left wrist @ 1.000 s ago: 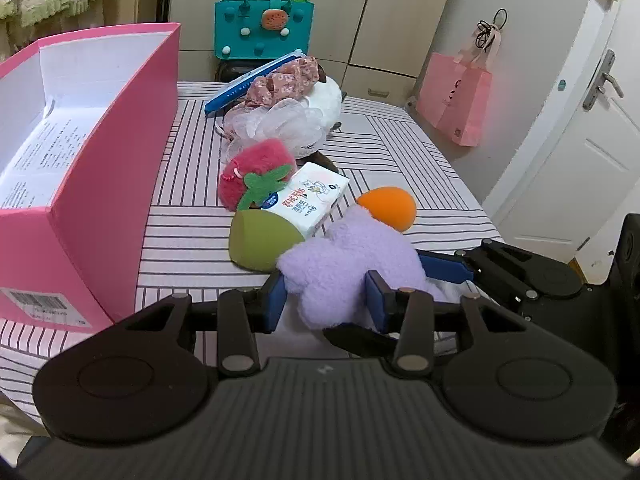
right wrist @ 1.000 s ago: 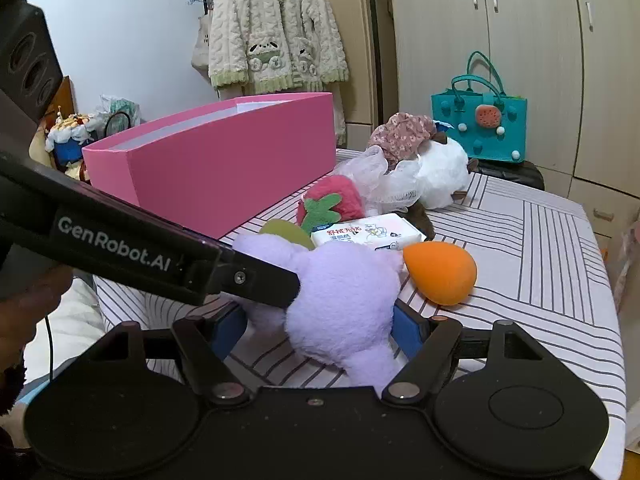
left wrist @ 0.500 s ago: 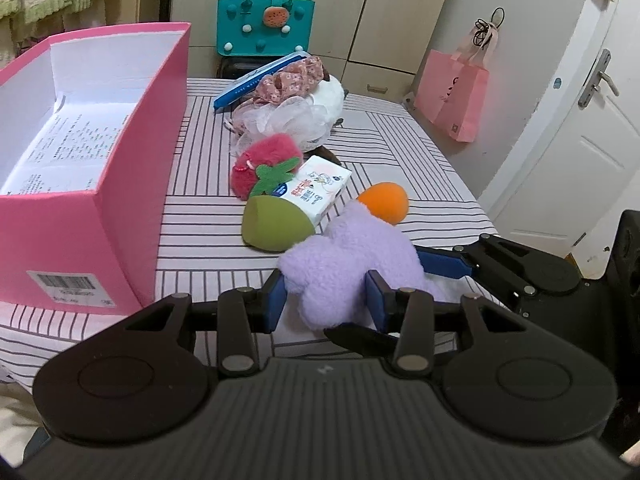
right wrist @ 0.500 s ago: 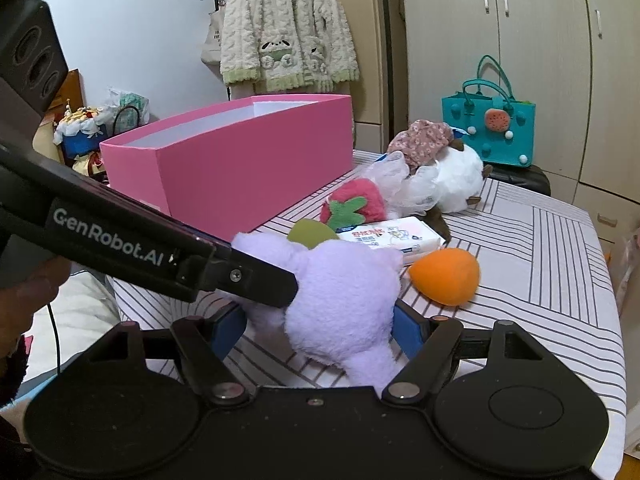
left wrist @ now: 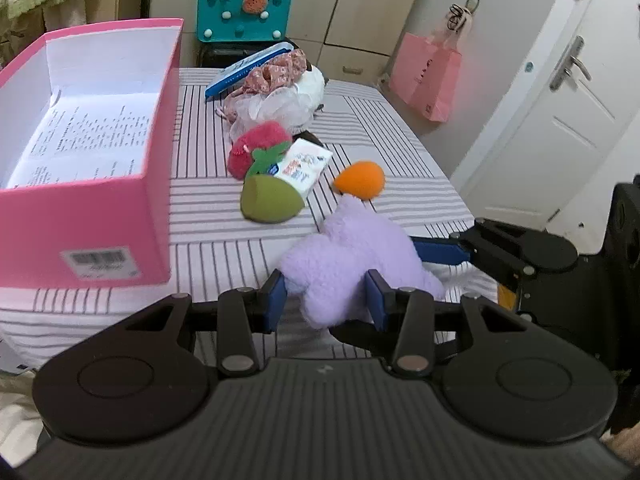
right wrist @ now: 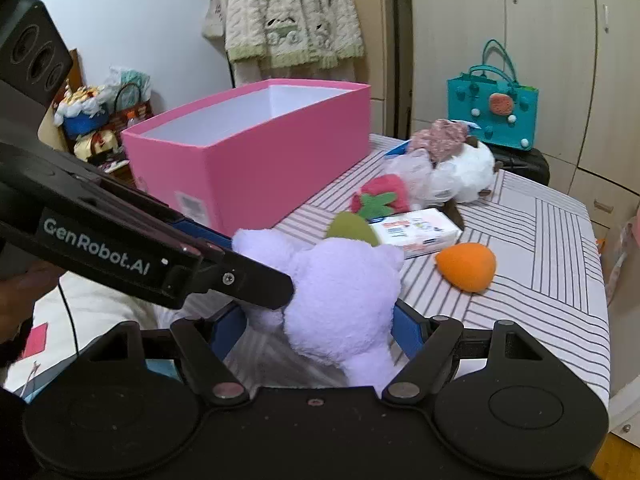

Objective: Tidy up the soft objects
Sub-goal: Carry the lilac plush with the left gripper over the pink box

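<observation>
A lilac plush toy (left wrist: 352, 256) (right wrist: 344, 292) hangs just above the near edge of the striped table (left wrist: 224, 256), gripped from two sides. My left gripper (left wrist: 326, 300) is shut on its lower part, blue pads pressed into the fur. My right gripper (right wrist: 318, 328) is shut on its body with the jaws wide; one of its fingers (left wrist: 438, 251) shows at the toy's right. An open pink box (left wrist: 92, 208) (right wrist: 260, 160) with a white inside stands to the left. Further back lie a green sponge (left wrist: 270, 202), an orange sponge (left wrist: 360, 179) and a red strawberry plush (left wrist: 256, 148).
A tissue pack (left wrist: 305, 164) leans on the green sponge. A white mesh pouf (left wrist: 276, 110), a floral scrunchie (left wrist: 272, 74) and a blue-edged packet (left wrist: 248, 66) sit at the table's far end. A teal bag (left wrist: 244, 10) stands behind; a door (left wrist: 560, 128) is right.
Both grippers have risen and pulled back toward the near table edge with the lilac plush held between them. The pink box's inside shows more from the left wrist.
</observation>
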Motion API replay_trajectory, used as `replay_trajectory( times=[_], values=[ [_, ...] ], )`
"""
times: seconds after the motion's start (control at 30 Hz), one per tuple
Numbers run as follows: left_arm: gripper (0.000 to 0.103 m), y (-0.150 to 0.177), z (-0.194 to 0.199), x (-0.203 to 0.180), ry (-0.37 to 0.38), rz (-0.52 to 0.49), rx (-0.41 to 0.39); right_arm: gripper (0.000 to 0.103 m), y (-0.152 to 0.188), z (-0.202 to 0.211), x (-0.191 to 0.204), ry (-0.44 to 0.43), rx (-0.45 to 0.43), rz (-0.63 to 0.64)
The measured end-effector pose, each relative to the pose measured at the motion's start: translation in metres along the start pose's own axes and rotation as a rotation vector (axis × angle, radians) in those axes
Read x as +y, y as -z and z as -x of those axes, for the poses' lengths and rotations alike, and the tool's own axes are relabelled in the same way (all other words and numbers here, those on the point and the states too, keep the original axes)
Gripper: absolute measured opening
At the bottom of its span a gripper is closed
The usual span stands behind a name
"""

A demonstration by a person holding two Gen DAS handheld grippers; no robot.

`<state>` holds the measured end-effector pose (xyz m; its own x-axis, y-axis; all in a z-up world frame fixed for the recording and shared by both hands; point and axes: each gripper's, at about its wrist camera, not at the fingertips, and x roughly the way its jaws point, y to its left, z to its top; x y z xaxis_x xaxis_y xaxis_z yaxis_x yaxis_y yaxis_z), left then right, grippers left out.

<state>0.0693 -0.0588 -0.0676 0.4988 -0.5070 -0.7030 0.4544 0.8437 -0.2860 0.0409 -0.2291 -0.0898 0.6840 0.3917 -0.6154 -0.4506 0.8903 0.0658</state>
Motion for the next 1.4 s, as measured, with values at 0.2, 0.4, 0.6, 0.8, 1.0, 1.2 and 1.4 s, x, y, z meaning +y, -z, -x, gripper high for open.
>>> replay_trajectory(
  times=[0.2,0.4,0.6,0.8,1.0,1.2,1.4],
  values=[
    [0.041,0.013,0.041,0.010,0.009,-0.029,0.013,0.081,-0.009,0.015,0.034,-0.023,0.046,0.005],
    [0.041,0.011,0.076,0.024,-0.006,-0.018,-0.032,0.081,-0.028,0.027,0.069,-0.026,0.024,0.079],
    [0.041,-0.013,0.100,0.045,0.002,-0.016,-0.093,0.081,-0.062,0.030,0.085,-0.003,-0.017,0.145],
    [0.041,-0.046,0.111,0.069,-0.004,-0.003,-0.117,0.081,-0.103,0.016,0.092,-0.002,-0.048,0.213],
    [0.042,-0.083,0.100,0.098,-0.012,0.011,-0.106,0.081,-0.141,-0.017,0.079,-0.050,-0.052,0.226],
    [0.042,-0.122,0.077,0.135,-0.031,0.103,-0.101,0.081,-0.181,-0.056,0.072,-0.060,-0.032,0.345],
    [0.044,-0.156,0.038,0.180,-0.104,0.213,-0.079,0.081,-0.218,-0.118,0.064,-0.095,0.037,0.438]
  ],
)
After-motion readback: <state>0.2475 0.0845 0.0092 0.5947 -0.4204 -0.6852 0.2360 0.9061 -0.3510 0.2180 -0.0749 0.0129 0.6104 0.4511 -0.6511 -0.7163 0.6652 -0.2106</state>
